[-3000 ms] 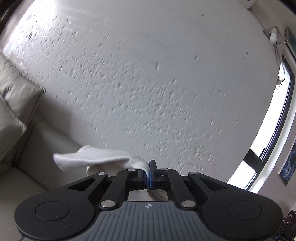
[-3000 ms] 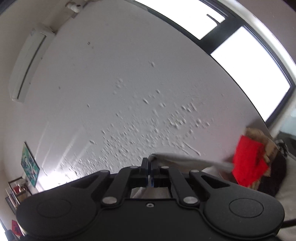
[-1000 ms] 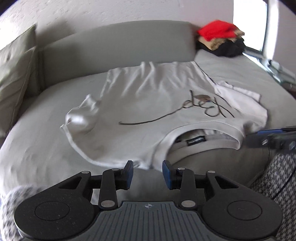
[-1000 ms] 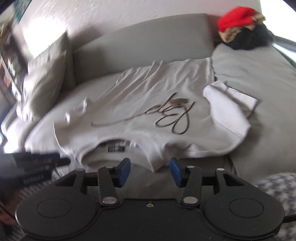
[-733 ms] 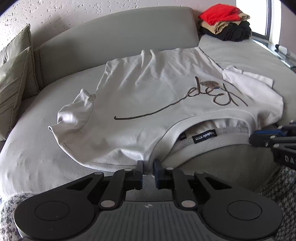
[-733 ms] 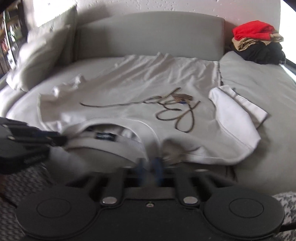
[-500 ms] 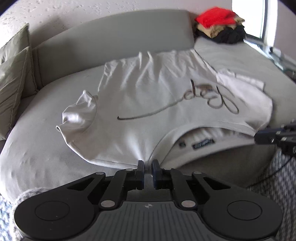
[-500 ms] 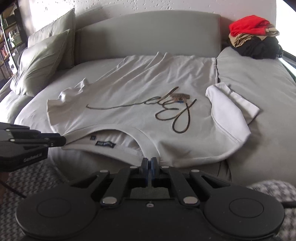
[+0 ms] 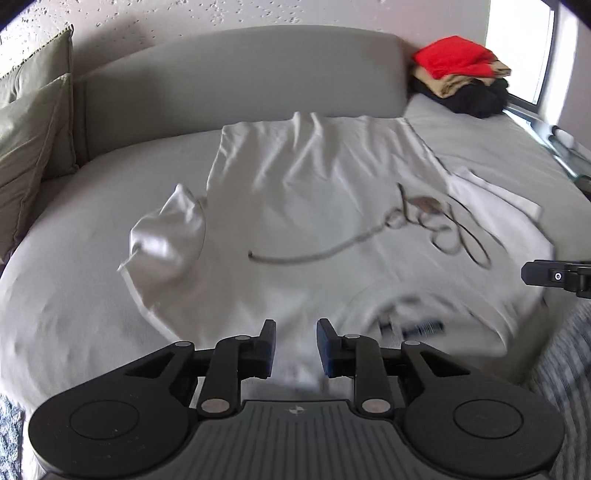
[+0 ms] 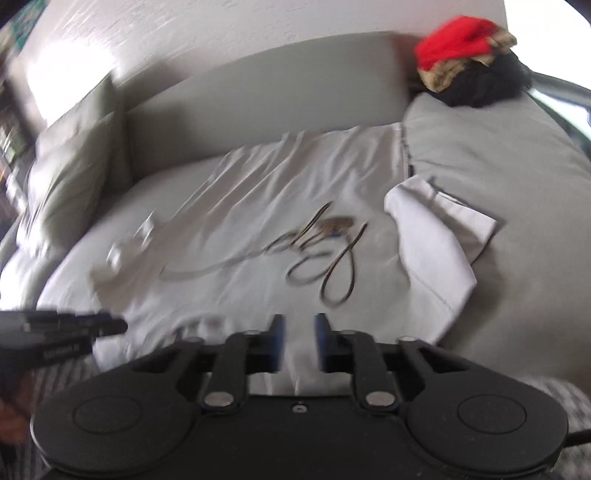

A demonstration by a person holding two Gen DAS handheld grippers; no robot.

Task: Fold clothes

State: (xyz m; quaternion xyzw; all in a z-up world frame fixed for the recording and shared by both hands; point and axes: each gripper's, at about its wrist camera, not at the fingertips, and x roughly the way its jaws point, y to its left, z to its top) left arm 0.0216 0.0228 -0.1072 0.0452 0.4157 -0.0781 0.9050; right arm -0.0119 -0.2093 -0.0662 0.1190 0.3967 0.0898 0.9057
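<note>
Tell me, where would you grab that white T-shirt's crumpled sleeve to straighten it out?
Probably by the hem at the outer tip of the crumpled sleeve, coming in from the pillow side with the left tool. It is bunched up there, so pulling outward should flatten it.

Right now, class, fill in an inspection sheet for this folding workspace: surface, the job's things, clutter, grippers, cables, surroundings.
Surface: grey sofa, seat mostly covered.
Job's things: white T-shirt spread front up, collar nearest, both sleeves folded inward, body wrinkled.
Clutter: pile of clothes, red on top, at the far right corner.
Grippers: left gripper and right gripper both open at the shoulder edge, holding nothing.
Cables: nothing seen.
Surroundings: cushions at left, textured wall, window at right.
</note>
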